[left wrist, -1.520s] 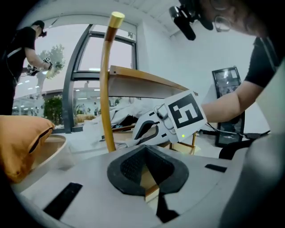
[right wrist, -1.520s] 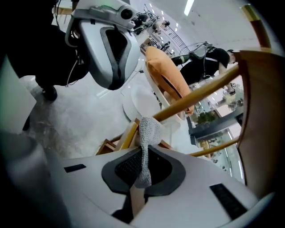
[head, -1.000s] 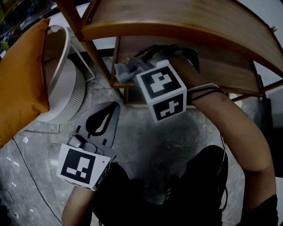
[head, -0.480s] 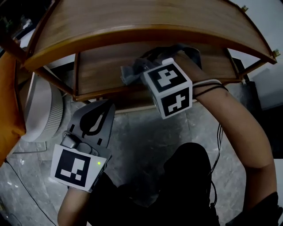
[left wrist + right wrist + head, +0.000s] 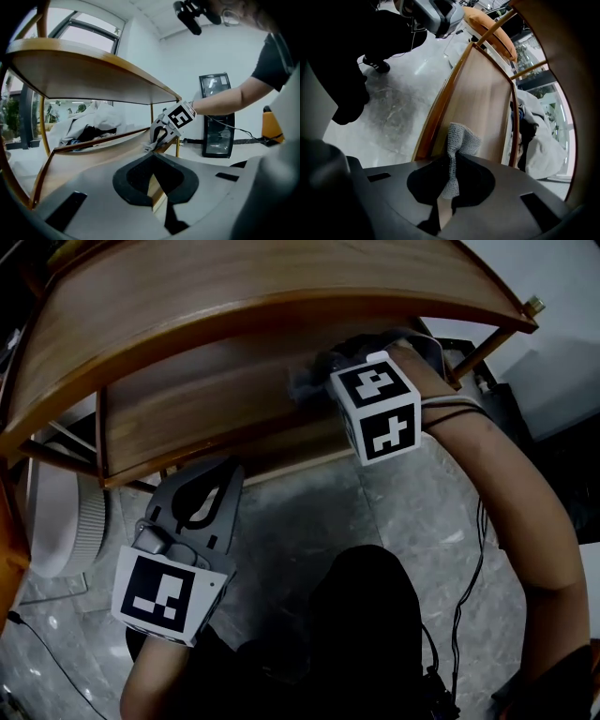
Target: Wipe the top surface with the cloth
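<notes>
A wooden table has a curved top surface [image 5: 234, 287] and a lower shelf [image 5: 206, 409] beneath it. My right gripper [image 5: 328, 373] reaches in under the top, over the lower shelf, and is shut on a grey knitted cloth [image 5: 307, 382]. In the right gripper view the cloth [image 5: 457, 147] sticks up from between the jaws above the shelf board [image 5: 483, 103]. My left gripper [image 5: 227, 472] is shut and holds nothing; it hangs low above the floor by the shelf's front edge. The left gripper view shows its jaws [image 5: 152, 157] closed, with the right gripper [image 5: 165, 129] beyond them.
A white ribbed round object [image 5: 70, 521] stands on the grey marble floor [image 5: 394, 521] at the left. A heap of pale fabric and dark clothing [image 5: 93, 124] lies behind the table. A black cabinet [image 5: 216, 115] stands by the wall. An orange cushion [image 5: 487, 21] sits beyond the shelf's end.
The head view has swung left to right, so the table fills more of it. My right gripper has carried the cloth rightward along the lower shelf. The left gripper has hardly moved.
</notes>
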`<move>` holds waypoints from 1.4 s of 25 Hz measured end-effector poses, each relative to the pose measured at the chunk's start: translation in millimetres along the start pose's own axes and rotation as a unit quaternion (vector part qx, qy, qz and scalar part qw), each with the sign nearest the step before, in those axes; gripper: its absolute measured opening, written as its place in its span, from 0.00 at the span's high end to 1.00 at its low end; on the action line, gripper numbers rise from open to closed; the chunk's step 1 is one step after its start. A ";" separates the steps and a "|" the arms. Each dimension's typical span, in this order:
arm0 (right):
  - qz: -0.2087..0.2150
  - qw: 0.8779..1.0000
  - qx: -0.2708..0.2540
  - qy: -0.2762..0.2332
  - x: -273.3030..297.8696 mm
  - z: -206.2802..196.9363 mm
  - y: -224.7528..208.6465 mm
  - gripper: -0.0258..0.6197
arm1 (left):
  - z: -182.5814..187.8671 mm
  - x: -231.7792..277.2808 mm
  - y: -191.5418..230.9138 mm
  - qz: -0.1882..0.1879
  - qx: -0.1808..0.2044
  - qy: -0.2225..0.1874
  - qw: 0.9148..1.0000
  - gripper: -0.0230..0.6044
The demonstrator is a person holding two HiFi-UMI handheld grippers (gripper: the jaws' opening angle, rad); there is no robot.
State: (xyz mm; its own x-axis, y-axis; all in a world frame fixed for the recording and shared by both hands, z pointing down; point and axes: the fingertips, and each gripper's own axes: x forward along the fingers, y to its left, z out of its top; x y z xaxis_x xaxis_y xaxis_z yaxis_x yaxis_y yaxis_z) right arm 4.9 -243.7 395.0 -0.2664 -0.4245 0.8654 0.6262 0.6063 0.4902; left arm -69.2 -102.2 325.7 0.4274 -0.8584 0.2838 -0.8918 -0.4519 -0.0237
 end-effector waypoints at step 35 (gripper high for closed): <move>-0.010 0.971 0.145 0.188 -29.5 -203.4 49.3 0.91 | 9.3 60.4 -55.3 -0.056 0.027 0.005 0.998 0.95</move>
State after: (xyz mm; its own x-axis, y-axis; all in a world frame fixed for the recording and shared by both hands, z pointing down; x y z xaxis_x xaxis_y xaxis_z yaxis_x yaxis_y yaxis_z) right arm 192.7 -338.1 372.4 0.0429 -0.6209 0.7827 0.3768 0.7356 0.5629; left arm 7.3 -131.4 335.3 0.5218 -0.7997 0.2969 -0.8294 -0.5570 -0.0429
